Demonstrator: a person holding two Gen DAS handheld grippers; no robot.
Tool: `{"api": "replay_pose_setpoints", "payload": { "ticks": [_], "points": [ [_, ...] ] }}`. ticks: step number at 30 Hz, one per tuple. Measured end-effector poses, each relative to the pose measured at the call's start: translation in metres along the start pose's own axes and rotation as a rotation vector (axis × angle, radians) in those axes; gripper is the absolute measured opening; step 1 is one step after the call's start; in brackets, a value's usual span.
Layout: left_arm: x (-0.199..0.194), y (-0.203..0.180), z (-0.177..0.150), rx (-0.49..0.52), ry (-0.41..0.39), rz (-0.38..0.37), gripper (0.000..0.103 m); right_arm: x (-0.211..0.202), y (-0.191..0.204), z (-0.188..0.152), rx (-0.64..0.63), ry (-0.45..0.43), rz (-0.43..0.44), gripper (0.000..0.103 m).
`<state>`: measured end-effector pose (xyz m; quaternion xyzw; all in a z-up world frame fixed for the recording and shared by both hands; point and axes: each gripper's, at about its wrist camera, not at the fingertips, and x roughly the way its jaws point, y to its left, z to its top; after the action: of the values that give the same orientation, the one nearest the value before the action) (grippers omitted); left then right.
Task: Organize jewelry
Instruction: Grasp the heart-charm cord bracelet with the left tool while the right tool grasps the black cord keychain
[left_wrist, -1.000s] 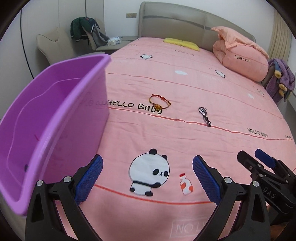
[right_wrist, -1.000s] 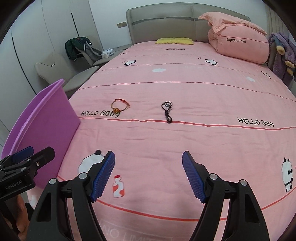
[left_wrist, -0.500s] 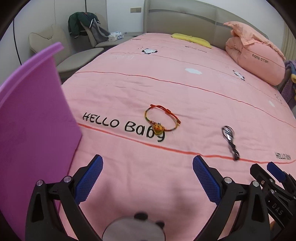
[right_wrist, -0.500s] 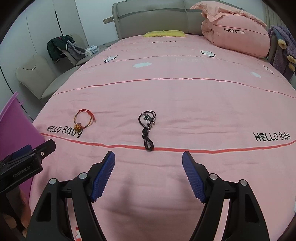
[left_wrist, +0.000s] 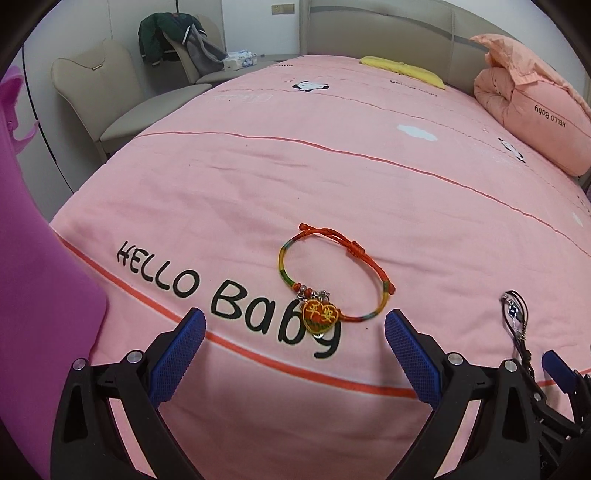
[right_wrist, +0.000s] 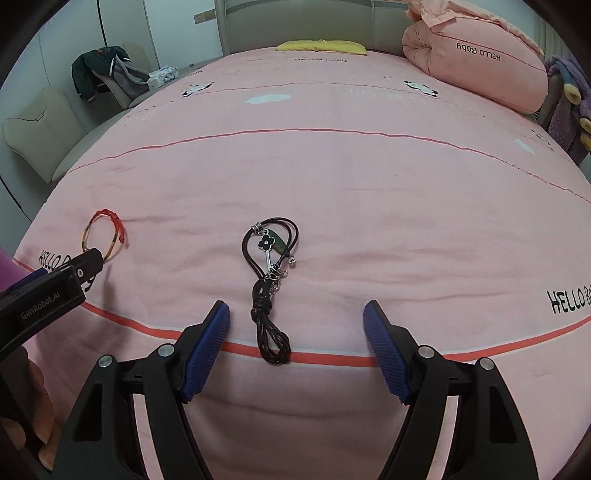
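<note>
A red and multicoloured cord bracelet (left_wrist: 325, 280) with a heart charm lies on the pink bedspread (left_wrist: 332, 177), just ahead of my left gripper (left_wrist: 293, 325), which is open with nothing between its blue pads. A black cord necklace (right_wrist: 271, 280) with a flower key pendant lies stretched out toward my right gripper (right_wrist: 295, 317), also open and empty, its lower loop reaching between the fingertips. In the right wrist view the bracelet (right_wrist: 107, 236) is at the left, partly behind the left gripper's finger (right_wrist: 48, 291). The necklace (left_wrist: 515, 317) shows at the left view's right edge.
A purple plastic bin (left_wrist: 33, 280) stands on the bed at the left. Folded pink bedding (right_wrist: 476, 62) and a yellow pillow (right_wrist: 321, 46) lie by the headboard. Beige chairs (left_wrist: 110, 92) with clothes stand beside the bed. A hand (right_wrist: 37, 413) shows at the lower left.
Both grippers have moved forward and down toward the bed; the bracelet and necklace now sit much closer and larger. The purple bin has slid to the left edge. Both stay open.
</note>
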<state>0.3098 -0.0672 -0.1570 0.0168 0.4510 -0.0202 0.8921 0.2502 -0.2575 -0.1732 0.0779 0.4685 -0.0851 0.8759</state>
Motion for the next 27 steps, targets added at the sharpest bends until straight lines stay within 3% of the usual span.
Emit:
{"api": "replay_pose_setpoints", "payload": {
  "ticks": [14, 16, 22, 24, 26, 27],
  "points": [
    [0.030, -0.008, 0.009, -0.003, 0.055, -0.002, 0.094, 0.008, 0.009, -0.001, -0.040, -0.015, -0.047, 0.069],
    [0.031, -0.011, 0.011, 0.003, 0.054, -0.006, 0.088, 0.007, 0.010, -0.002, -0.050, -0.016, -0.045, 0.065],
    [0.024, -0.018, 0.009, 0.043, 0.031, -0.032, 0.051, 0.006, 0.020, -0.003, -0.106, -0.021, -0.043, 0.043],
    [0.020, -0.015, 0.007, 0.035, 0.028, -0.051, 0.028, 0.005, 0.021, -0.004, -0.112, -0.022, -0.035, 0.036],
    [0.016, -0.012, 0.005, 0.020, 0.031, -0.080, 0.015, 0.004, 0.021, -0.004, -0.112, -0.024, -0.021, 0.026],
    [0.014, -0.012, 0.003, 0.017, 0.030, -0.082, 0.014, 0.004, 0.021, -0.003, -0.109, -0.023, -0.017, 0.024]
  ]
}}
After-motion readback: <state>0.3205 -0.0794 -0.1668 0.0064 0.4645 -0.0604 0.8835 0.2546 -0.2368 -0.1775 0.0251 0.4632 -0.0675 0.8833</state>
